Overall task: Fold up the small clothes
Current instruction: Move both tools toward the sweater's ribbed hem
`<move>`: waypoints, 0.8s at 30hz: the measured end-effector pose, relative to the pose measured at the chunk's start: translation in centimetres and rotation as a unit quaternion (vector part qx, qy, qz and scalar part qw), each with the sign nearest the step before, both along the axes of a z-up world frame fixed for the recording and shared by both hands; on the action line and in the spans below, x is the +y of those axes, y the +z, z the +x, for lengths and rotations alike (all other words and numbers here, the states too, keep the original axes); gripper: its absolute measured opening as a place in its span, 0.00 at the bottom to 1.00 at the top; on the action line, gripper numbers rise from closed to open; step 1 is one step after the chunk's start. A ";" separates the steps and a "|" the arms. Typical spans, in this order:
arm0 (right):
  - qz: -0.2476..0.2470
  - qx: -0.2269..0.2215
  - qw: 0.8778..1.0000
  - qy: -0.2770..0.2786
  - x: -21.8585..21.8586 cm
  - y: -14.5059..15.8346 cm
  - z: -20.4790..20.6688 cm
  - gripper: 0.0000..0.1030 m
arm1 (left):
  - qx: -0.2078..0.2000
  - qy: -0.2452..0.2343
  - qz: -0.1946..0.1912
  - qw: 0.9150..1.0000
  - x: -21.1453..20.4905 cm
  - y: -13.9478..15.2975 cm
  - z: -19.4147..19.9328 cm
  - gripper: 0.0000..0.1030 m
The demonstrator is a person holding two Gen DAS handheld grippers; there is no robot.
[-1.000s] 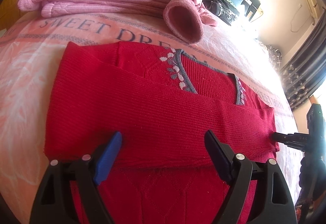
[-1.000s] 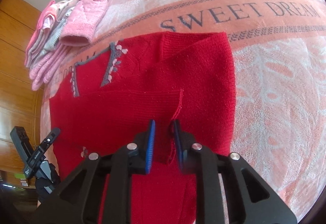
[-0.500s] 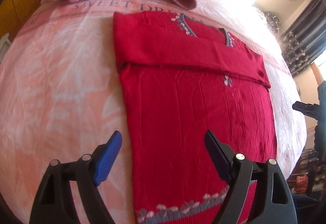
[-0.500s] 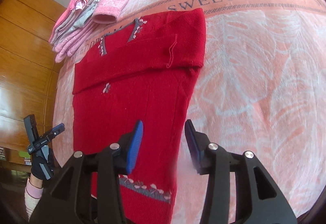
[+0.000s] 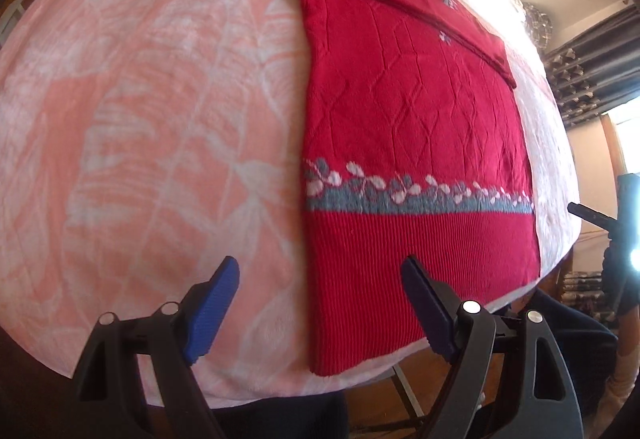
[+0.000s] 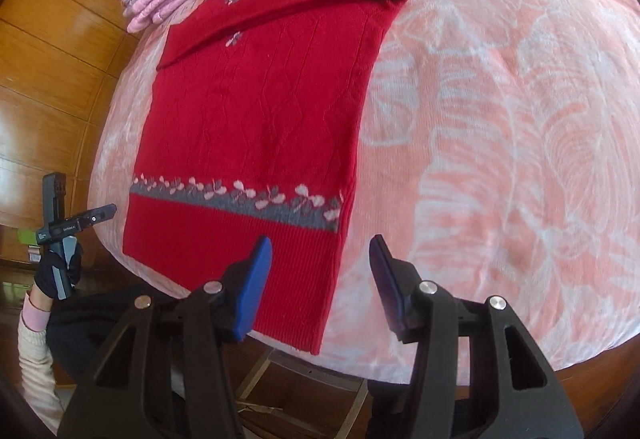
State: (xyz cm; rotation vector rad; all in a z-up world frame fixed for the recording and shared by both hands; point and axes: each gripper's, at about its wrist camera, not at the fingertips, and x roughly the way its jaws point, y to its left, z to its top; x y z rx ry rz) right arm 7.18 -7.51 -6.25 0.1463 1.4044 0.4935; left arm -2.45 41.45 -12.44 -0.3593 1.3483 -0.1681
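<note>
Grippers spread, empty, at near hem.
Left gripper [image 5: 320, 303], right gripper [image 6: 320, 279]: uneven grabs on sweater [image 5: 412, 111] could skew fold.

Both wrist views looking forward from the near edge of the pink leaf-patterned blanket [image 5: 160, 99], close and low; left from the left, right from the right, sharing the flat red knitted sweater [image 5: 408, 111] [image 6: 256, 111].

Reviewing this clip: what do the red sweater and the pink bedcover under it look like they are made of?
Red sweater: looks like knit yarn, wool or acrylic, matte; ribbed hem and raised diamond pattern show. Pink bedcover: looks like soft plush fleece, slightly fuzzy, with a pale leaf pattern. Exact fibres cannot be told.
</note>
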 end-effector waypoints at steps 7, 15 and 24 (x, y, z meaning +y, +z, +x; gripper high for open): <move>0.024 0.024 0.999 -0.006 0.8 -2.8 -3.3 0.49 | 0.035 -0.022 -0.017 0.999 -1.6 -2.6 -1.1 0.81; 0.007 0.044 0.999 0.013 2.3 -4.9 -4.1 0.49 | 0.038 -0.031 -0.057 0.997 -2.8 -2.6 -1.8 0.76; 0.005 0.063 0.998 0.018 2.2 -6.6 -4.5 0.50 | 0.046 0.007 -0.071 0.996 -1.4 -3.2 -2.3 0.48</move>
